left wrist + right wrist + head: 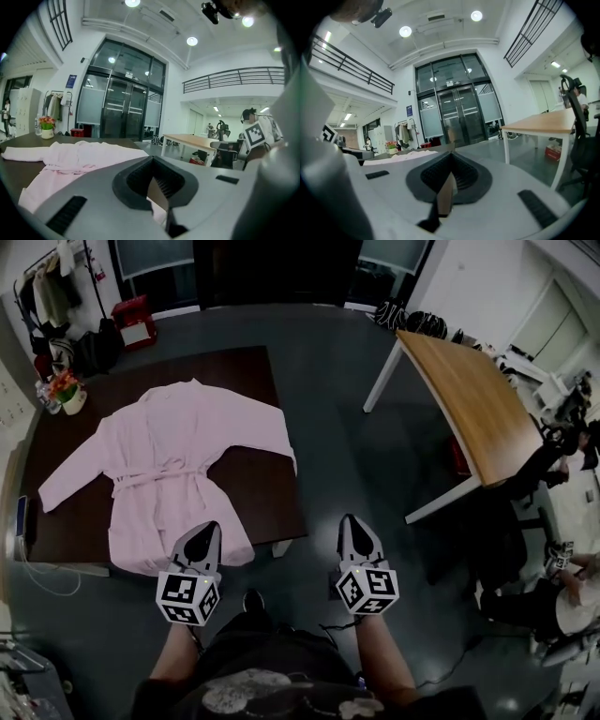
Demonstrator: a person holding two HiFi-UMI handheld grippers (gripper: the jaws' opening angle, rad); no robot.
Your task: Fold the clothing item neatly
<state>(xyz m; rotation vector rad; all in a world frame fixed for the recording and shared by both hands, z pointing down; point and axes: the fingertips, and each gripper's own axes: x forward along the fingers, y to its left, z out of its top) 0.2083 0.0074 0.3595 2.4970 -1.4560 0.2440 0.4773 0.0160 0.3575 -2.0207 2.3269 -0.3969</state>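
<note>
A metal clothes rack hung with garments [45, 289] stands at the far left, with a small red box [131, 322] on the floor to its right. On the far left corner of the dark brown rectangular table [255, 486] sits a white pot of orange and green flowers [67, 392]. A pale pink bathrobe of soft fabric [169, 460] lies spread flat across this table, collar towards the far side, both sleeves stretched out to left and right, its belt tied across the waist and its hem at the near edge.

The left gripper [208, 529] hangs over the near hem of the bathrobe, pointing towards the far side; its jaws are pressed together with nothing between them, and whether it touches the fabric cannot be told. The right gripper [351, 524] is held over the grey floor, just right of the table's near right corner and apart from the bathrobe; its jaws are also closed together on nothing.

Further right stands a light wooden table with white legs [478, 399], well apart from the dark one. At the near right edge a seated person in white [574, 601] shows beside dark chairs
</note>
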